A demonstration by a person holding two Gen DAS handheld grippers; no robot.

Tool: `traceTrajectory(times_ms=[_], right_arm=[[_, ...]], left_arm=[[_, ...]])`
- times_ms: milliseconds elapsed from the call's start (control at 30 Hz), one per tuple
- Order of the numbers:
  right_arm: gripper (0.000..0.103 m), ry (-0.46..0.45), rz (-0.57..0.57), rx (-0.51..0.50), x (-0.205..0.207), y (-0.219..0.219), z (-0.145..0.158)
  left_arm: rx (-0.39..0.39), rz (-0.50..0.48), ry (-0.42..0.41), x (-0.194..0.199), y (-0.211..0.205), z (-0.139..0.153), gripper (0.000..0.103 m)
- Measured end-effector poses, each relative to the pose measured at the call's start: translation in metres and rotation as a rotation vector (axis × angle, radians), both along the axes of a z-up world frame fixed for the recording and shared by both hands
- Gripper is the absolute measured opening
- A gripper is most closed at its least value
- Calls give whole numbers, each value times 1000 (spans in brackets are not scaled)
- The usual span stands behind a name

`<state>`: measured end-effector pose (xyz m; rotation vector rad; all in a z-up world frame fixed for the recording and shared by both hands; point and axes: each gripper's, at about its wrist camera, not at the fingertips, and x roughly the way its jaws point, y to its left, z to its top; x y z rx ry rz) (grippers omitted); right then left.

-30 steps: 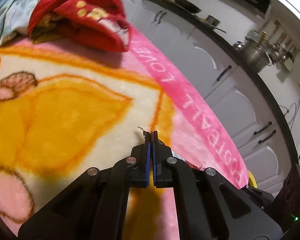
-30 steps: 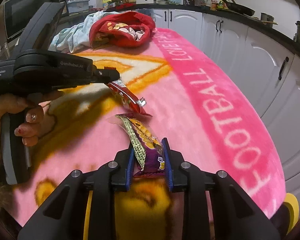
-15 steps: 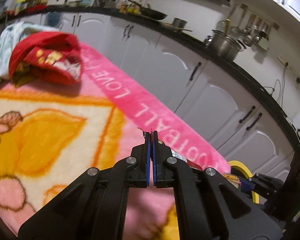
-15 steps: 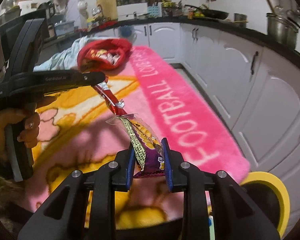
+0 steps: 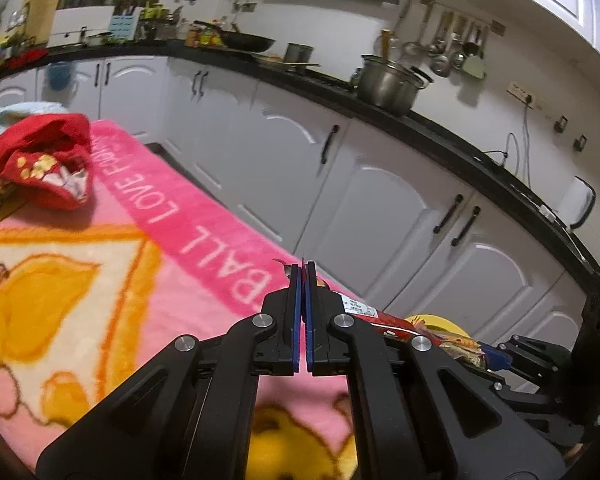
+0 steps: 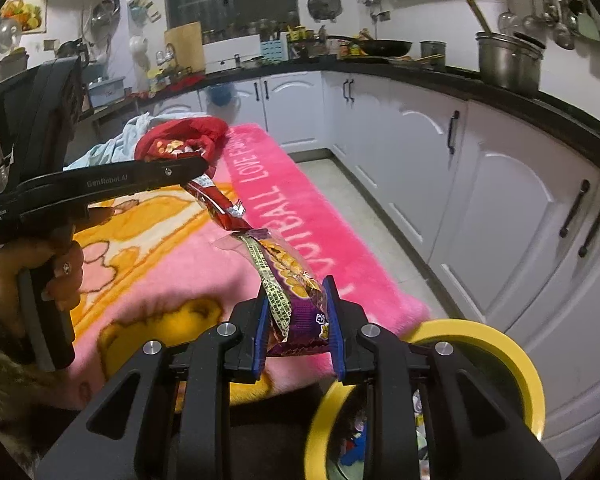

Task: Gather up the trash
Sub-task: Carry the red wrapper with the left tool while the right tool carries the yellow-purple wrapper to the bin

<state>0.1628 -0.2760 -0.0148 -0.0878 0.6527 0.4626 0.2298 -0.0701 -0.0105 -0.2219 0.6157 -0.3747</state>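
The right gripper (image 6: 298,312) is clamped on a purple snack wrapper (image 6: 296,292), which sticks up and forward from between its blue pads above the edge of the pink blanket (image 6: 300,200). Just below it stands a bin with a yellow rim (image 6: 528,364), with scraps visible inside. The left gripper (image 5: 303,280) has its jaws pressed together on the end of a red wrapper (image 6: 220,208), which hangs slanting down from its tip. A hand (image 6: 40,272) grips that tool's handle. At the blanket's far end lies a red cloth (image 5: 40,160).
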Motion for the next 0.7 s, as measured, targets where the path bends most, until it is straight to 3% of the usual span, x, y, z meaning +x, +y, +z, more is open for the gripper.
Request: traceTrajectory(times_ms=[700], right_arm=[[24,-4,-178,46,-33,-85,1]], left_arm=[[51,-181,-62,-17,-94,12,0]])
